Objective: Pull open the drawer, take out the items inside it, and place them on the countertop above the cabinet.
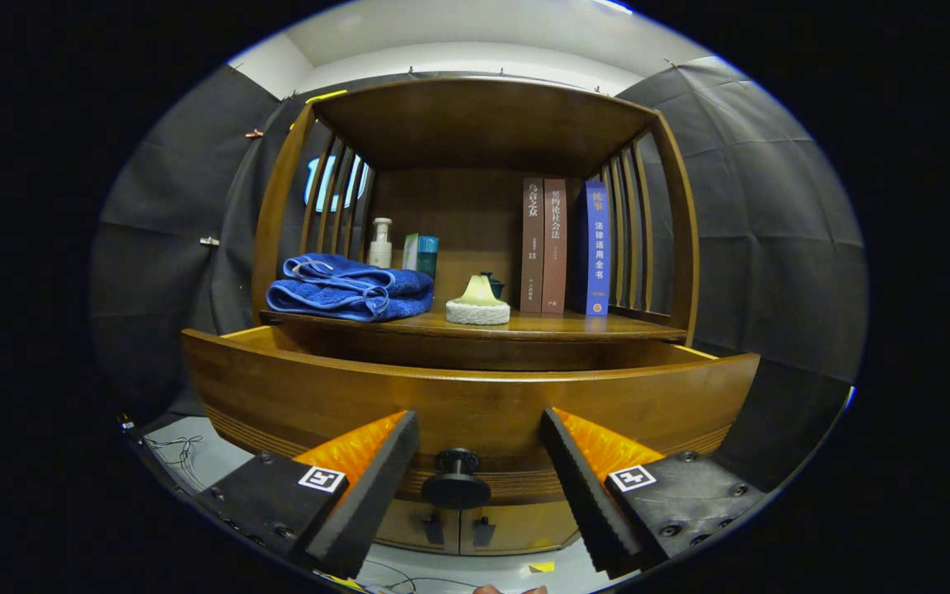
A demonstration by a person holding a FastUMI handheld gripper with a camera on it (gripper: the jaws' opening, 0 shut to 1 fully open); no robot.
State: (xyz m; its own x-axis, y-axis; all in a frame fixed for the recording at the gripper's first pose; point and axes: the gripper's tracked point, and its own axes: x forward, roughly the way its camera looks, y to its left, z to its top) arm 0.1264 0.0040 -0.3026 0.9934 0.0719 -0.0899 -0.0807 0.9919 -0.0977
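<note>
While the drawer (475,396) stands pulled out from the cabinet (475,206), its dark knob (456,483) sits between the fingers of the gripper (479,470), which are spread wide and touch nothing. Its high front hides the inside, so what it holds cannot be told. On the worktop (541,326) above lie a blue towel (351,289), a small cream-coloured object (477,301), a bottle (380,243) and standing books (566,246). Reaching in over that tall front, the fingers could catch the edge, and anything set down carelessly might nudge the crowded things already there.
</note>
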